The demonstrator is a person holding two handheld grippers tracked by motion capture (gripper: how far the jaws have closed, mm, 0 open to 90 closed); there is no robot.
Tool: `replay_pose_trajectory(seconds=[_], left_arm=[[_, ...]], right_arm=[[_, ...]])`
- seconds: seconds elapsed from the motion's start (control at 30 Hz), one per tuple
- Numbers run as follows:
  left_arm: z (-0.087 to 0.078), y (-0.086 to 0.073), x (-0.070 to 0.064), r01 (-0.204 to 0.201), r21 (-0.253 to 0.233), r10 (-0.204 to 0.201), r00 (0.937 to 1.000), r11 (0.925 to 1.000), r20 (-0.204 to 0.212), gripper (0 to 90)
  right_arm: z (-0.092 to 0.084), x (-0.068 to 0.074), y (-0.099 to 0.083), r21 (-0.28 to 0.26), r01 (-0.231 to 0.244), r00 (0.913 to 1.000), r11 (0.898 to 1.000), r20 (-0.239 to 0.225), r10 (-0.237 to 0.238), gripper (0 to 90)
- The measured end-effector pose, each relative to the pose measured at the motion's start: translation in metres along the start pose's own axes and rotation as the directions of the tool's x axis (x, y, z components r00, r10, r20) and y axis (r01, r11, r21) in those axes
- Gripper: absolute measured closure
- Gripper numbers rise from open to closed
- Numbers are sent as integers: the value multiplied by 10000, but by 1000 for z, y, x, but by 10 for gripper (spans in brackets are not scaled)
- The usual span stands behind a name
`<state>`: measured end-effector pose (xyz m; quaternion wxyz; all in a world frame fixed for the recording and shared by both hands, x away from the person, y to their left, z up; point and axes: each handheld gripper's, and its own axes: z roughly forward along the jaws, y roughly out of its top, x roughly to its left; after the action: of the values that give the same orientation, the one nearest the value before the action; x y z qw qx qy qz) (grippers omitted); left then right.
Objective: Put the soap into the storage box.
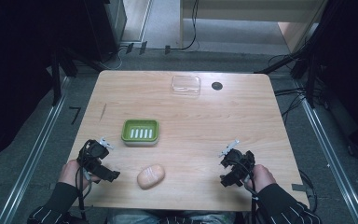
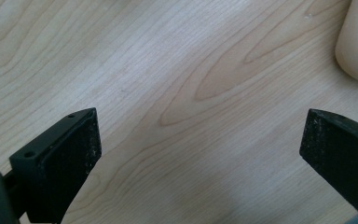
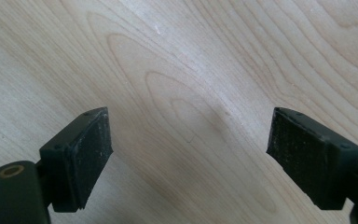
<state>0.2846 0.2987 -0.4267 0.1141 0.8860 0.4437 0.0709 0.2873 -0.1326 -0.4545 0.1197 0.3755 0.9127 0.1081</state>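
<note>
Wood table (image 1: 242,116): soap (image 1: 151,176) sits at 3 o'clock of left gripper (image 1: 103,164), nearer than right gripper (image 1: 233,169). Long axis runs 2–8 o'clock. Both grippers released, empty.

A light wooden tabletop (image 1: 261,121) stands on grey carpet floor (image 1: 168,28); metal rails (image 1: 37,144) flank it at 9 and 3 o'clock, cables (image 1: 193,28) trailing at 12 o'clock.

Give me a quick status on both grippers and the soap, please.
Left gripper open, empty. Right gripper open, empty. Soap on table, untouched, near green soap dish. Path between them clear.
</note>
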Motion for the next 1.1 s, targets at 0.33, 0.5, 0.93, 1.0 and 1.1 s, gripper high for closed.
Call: replay_pose_trajectory(seconds=[0.33, 0.5, 0.93, 1.0, 1.1], left_arm=[[-2, 7, -14, -389, -77, 391, 9986, 9992, 362, 0], [-3, 11, -20, -566, -123, 572, 9972, 9983, 483, 0], [-1, 20, -42, -1009, -254, 1027, 9912, 9946, 839, 0], [1, 23, -47, -1076, -254, 1094, 9901, 9939, 876, 0], [1, 24, -49, -1120, -263, 1140, 9893, 9934, 912, 0]], right_arm=[[1, 0, 0, 62, 20, 10000, 10000, -41, -20, 143], [1, 0, 0, 47, 49, 10000, 10000, -34, -49, 143], [1, 1, 1, 120, 79, 10000, 9999, -41, -78, 143], [1, 0, 1, 147, 75, 10000, 9999, -36, -75, 143], [1, 0, 1, 83, 43, 10000, 10000, -13, -43, 143]])
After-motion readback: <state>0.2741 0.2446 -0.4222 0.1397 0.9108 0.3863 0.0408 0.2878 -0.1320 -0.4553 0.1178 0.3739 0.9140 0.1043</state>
